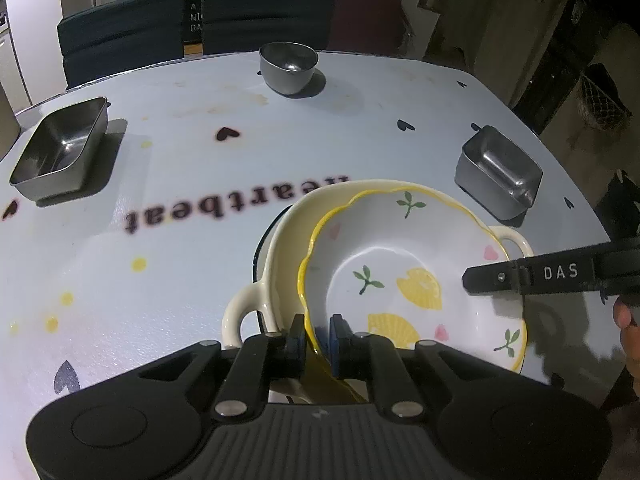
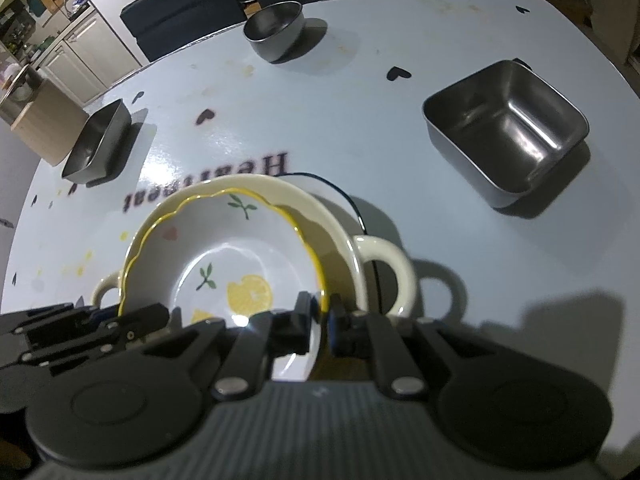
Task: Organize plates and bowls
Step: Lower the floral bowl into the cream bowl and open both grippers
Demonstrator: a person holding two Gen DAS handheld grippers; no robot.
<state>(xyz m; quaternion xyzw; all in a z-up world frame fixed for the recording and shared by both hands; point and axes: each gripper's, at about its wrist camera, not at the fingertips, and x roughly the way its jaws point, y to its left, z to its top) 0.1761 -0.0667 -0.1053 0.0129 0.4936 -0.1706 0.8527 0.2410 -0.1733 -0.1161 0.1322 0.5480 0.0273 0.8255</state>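
Lemon bowl mouth-up, tilted, nested in cream two-handled dish.

White heart-print table, dark chairs behind — kitchen cabinets beyond

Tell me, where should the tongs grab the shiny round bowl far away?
Probably its thin top rim. The round steel bowl stands upright and open, with smooth curved sides that offer no handle. Coming from above, one finger could go inside and one outside, on the near side.
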